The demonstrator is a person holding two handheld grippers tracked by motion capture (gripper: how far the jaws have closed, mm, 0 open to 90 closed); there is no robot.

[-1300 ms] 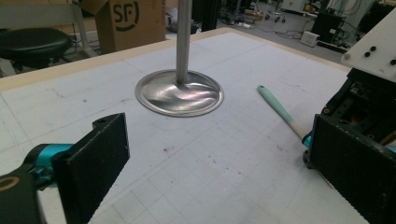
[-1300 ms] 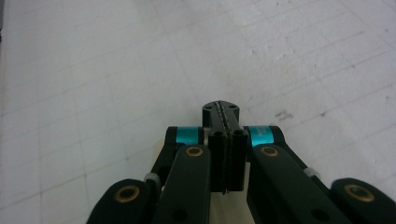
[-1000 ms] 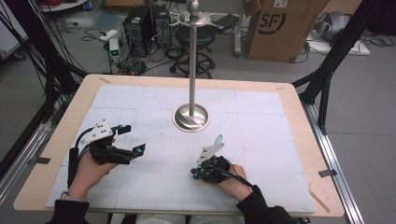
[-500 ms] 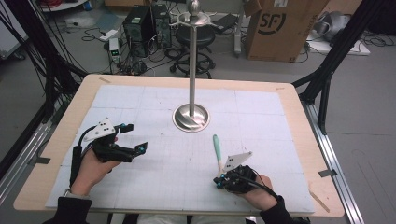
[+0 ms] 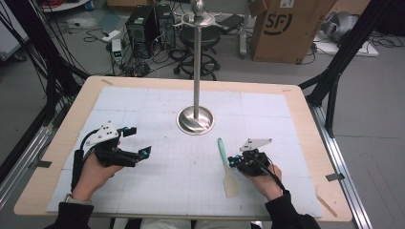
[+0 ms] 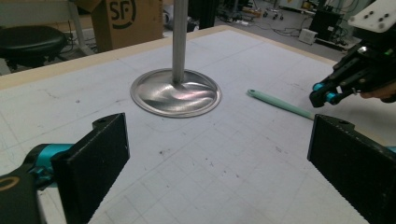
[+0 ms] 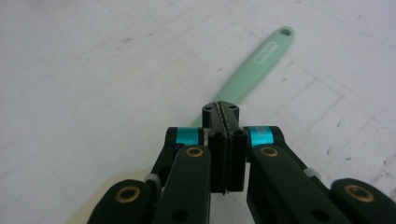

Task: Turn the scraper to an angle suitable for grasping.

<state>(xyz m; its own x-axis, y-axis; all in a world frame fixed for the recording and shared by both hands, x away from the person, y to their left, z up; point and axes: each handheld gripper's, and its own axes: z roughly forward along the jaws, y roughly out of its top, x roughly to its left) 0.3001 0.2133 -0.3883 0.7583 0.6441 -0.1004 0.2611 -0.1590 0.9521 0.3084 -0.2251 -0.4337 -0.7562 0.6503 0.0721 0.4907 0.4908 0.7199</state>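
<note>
Now the right gripper sits further right than a second ago, jaws pressed together with nothing between them, just beside the spatula, which lies flat on the surface below the stand. Left gripper unmoved, jaws spread. Regrasp is likely next.

The letters "SF" stood in a printed oval on the side of a brown cardboard box on the floor, well beyond the fingers of both grippers. A small white label sat on the green spatula handle just ahead of the right fingers, its print too blurred to read.
</note>
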